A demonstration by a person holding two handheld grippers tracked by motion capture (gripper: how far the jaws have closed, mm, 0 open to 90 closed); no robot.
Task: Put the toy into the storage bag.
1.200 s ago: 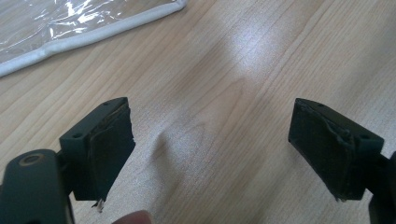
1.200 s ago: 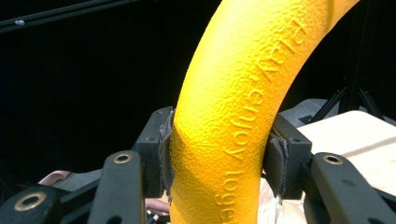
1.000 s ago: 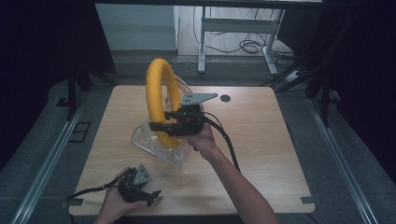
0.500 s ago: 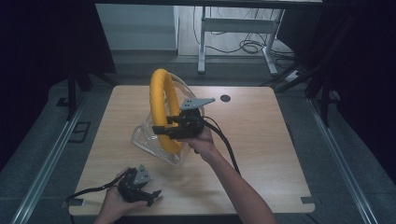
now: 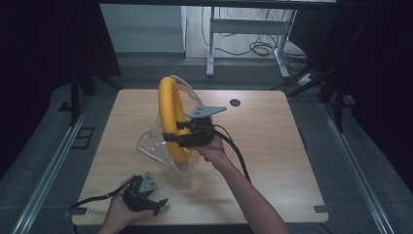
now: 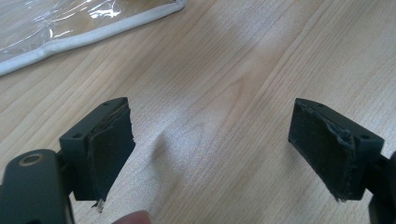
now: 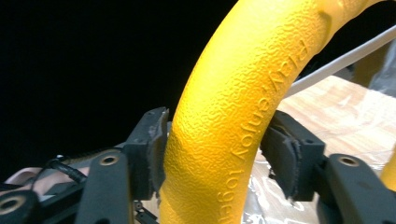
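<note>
Lettering along clamped yellow ring (image 7: 224,116)

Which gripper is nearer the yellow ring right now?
Right. The right gripper is clamped on the yellow ring, holding it upright in the clear bag. The left gripper sits open at the table's near edge, well apart from it.

Raised lettering runs along the textured surface of the yellow ring (image 7: 243,116), seen in the right gripper view between the two black jaws. It reads "Play, enjoy toge", the last word running out of the bottom edge. Nothing else readable appears on the wooden table (image 5: 272,146).
</note>
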